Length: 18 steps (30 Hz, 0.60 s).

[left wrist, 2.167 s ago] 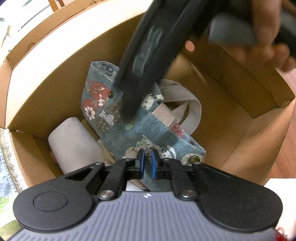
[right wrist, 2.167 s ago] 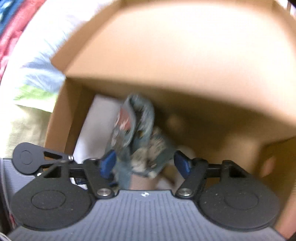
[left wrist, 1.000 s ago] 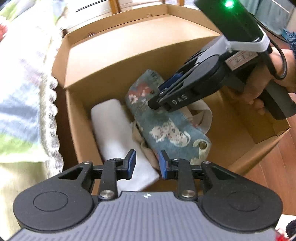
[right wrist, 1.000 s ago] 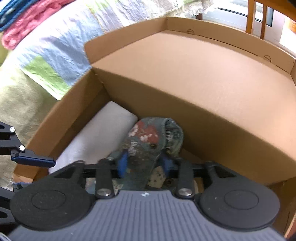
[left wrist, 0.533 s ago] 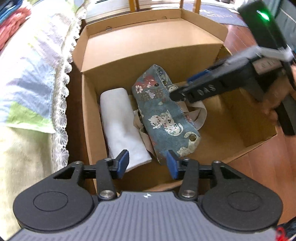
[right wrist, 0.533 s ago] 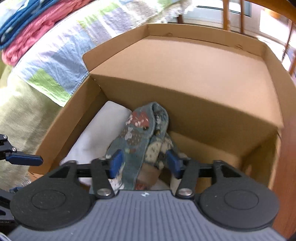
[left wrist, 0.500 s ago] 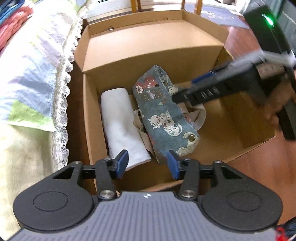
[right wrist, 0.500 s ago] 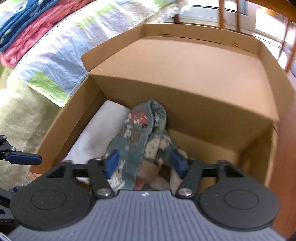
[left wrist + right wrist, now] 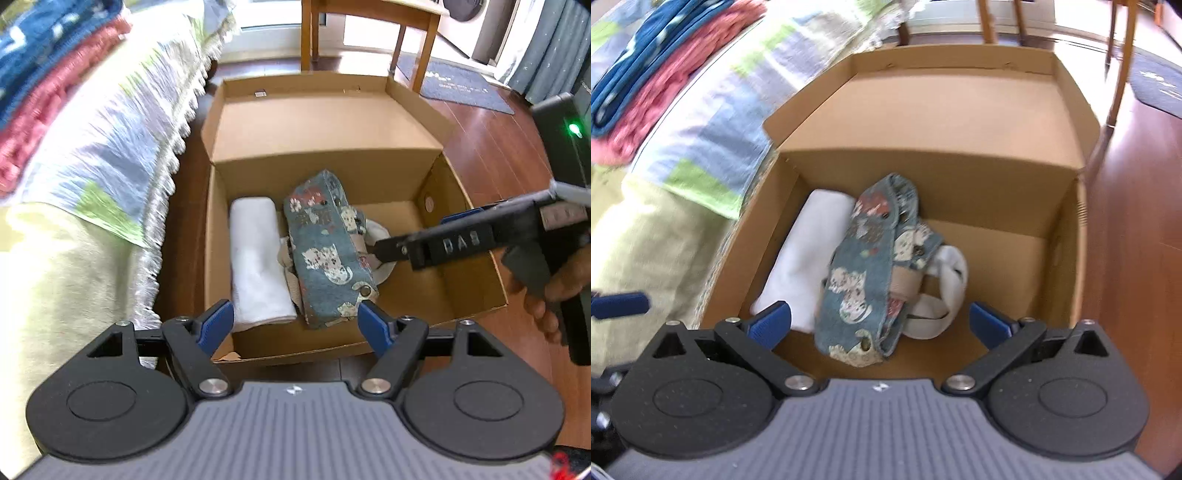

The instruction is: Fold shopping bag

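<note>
**Clearing the carton once the folded bag is stowed**

**Left wrist view.** The left gripper [image 9: 295,323] is above the near wall of the cardboard box [image 9: 469,258], with its blue pads spread wide and nothing between them. The folded cat-print shopping bag [image 9: 325,247] lies inside the box on its edge, just beside and touching a rolled white cloth [image 9: 256,258] that rests along the left wall. Pale webbing handles [image 9: 380,236] protrude from the bag's right side. The right gripper [image 9: 388,251] enters from the right, its tip over those handles; from this angle its opening cannot be judged. A person's hand [image 9: 554,291] grips its handle.

**Right wrist view.** The right gripper's pads are spread apart and empty, framing the bag's near end. The bag sits folded with its snap buttons showing; one handle loop hangs loose toward the box floor. The frame is slightly blurred.

**Procedure, as judged.** The fold appears complete and the bag released, so the step in hand is withdrawal.
1. Keep both sets of pads spread during the lift.
2. Raise each gripper straight up, clear of the carton walls and flaps.
3. Avoid the loose handle loop: a snagged pad could drag the fold open.
4. If neatness is required, tuck the loop against the bag before leaving.
</note>
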{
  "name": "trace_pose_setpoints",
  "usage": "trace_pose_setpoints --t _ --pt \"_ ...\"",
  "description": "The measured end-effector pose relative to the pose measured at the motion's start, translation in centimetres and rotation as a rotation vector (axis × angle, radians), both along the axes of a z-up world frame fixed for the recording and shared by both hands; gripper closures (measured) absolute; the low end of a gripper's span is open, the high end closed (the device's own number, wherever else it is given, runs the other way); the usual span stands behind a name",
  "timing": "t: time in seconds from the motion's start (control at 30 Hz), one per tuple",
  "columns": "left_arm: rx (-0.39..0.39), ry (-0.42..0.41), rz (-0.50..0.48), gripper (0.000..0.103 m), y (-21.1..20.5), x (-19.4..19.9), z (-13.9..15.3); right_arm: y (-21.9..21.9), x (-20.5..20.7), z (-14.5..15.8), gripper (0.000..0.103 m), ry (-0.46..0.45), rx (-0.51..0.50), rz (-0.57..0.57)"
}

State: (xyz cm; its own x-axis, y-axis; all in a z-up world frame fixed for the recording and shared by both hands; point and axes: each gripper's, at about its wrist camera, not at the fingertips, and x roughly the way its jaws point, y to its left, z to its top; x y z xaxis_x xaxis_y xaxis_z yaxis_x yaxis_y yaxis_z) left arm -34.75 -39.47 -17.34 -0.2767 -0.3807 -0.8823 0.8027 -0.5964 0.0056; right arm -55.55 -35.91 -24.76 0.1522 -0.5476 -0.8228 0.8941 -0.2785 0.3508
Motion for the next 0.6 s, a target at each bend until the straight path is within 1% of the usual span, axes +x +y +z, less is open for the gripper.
trace_pose_setpoints --t 0.07,0.17,0.3,0.5,0.6 --pt "-0.026 0.009 0.004 0.026 0.8 0.2 1.3 0.4 -0.1 0.9 0.001 -0.002 -0.023 -0.012" --pt "-0.05 0.031 0.012 0.025 1.6 0.6 3.0 1.4 0.2 2.4 0.001 0.027 -0.07 -0.019" --pt "-0.108 0.035 0.019 0.022 2.9 1.0 5.0 2.9 0.6 4.0 0.001 0.066 -0.106 -0.045" --pt "-0.191 0.017 0.063 0.022 4.7 1.3 7.0 5.7 0.9 6.8 0.001 0.133 -0.152 -0.035" --pt "-0.213 0.023 0.083 0.022 5.6 1.4 7.6 7.5 1.1 8.3 0.001 0.169 -0.183 -0.032"
